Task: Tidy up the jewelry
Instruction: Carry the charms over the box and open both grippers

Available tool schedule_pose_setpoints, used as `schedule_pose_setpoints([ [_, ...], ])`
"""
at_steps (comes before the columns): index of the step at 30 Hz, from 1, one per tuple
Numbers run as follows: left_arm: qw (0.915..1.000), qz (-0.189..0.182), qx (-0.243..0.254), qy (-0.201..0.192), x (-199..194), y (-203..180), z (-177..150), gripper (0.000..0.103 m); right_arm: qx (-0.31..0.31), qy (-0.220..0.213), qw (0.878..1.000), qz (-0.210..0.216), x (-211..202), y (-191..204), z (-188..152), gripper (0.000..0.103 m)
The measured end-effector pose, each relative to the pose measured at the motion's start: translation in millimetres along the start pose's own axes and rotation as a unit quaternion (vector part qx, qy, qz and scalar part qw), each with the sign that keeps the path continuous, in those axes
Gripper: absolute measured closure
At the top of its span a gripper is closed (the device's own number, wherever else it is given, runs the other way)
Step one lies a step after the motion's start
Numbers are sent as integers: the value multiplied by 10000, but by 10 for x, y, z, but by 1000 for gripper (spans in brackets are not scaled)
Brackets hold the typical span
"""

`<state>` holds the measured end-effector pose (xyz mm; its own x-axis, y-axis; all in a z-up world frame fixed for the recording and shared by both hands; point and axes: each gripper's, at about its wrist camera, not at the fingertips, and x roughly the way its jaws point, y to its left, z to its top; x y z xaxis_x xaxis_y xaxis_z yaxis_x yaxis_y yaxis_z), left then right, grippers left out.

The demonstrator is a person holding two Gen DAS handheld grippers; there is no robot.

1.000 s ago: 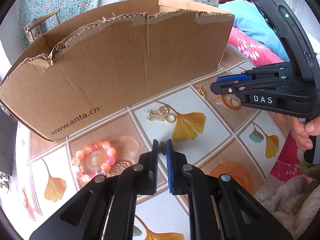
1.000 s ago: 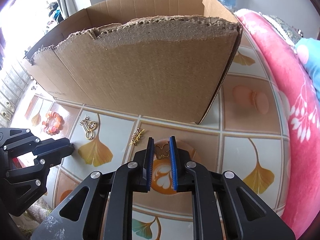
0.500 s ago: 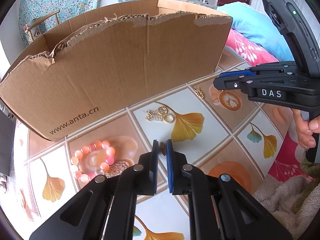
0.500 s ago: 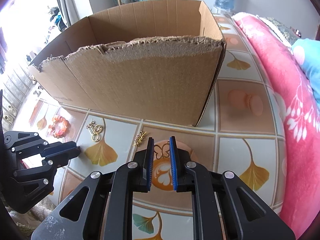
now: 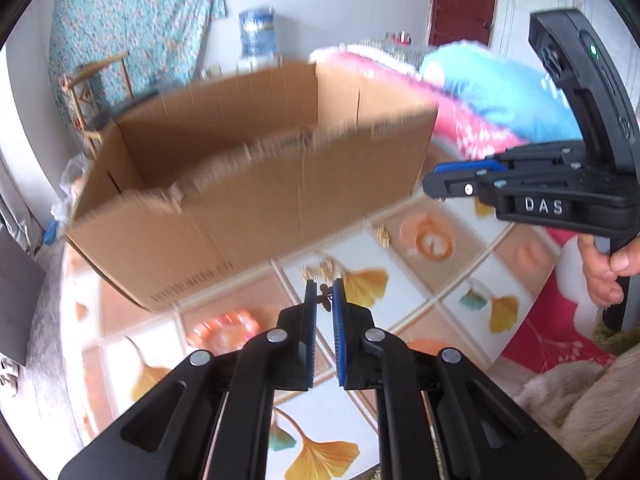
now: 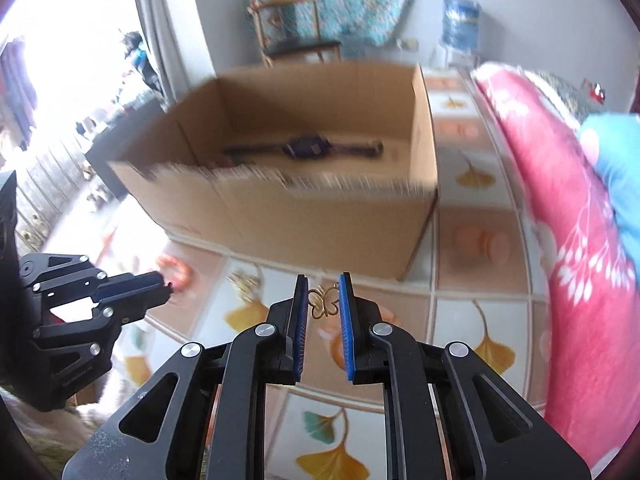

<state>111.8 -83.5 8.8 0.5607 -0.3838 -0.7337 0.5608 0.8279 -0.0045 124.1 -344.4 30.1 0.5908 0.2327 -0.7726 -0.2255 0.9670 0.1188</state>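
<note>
1. Right gripper [image 6: 324, 300] is pinching a gold butterfly charm [image 6: 323, 303] between its blue pads, up off the tiles, presumably headed for the cardboard box [image 6: 320, 216].
2. Left gripper [image 5: 323, 298] is clamped on a small dark charm [image 5: 324, 296], same idea.
3. Box already holds a dark watch [image 6: 304, 146]; an orange bead bracelet [image 5: 224, 330] waits on the tiled floor [image 5: 400, 300].

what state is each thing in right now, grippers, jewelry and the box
left gripper: shut on a small dark charm, lifted
right gripper: shut on a gold butterfly charm, lifted
cardboard box: open on top, a dark watch lying inside
pink bead bracelet: lying on the tiled surface
gold keychain: lying by the box
</note>
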Motion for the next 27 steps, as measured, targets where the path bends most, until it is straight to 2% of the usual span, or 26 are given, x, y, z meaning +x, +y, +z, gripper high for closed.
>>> schedule_pose_setpoints([
  [6,9969,55,87,-785,-478,168,402,95,-342,-763,9959,348,-360,139,418,90],
  [10,9958,97,50,-905,-467,369,714,95,-565,-898,9925,602,-280,115,779,90],
  [13,9982,-92,-136,-584,-219,541,957,95,-580,-615,9931,816,-1,58,1048,90],
  [16,9994,-164,-274,-148,75,704,1150,95,-404,-76,9936,1051,352,-14,1279,90],
  [18,9981,-342,-431,270,336,793,1273,95,-352,328,9927,1110,556,-28,1377,90],
  [21,9913,-644,-724,888,671,901,1415,95,-282,861,9894,1134,841,-18,1483,90],
  [23,9871,-746,-856,1126,828,951,1478,95,-164,1136,9862,1191,992,-38,1542,90],
  [27,9751,-912,-1284,1564,1108,1028,1502,95,-117,1449,9842,1016,1160,-84,1524,90],
])
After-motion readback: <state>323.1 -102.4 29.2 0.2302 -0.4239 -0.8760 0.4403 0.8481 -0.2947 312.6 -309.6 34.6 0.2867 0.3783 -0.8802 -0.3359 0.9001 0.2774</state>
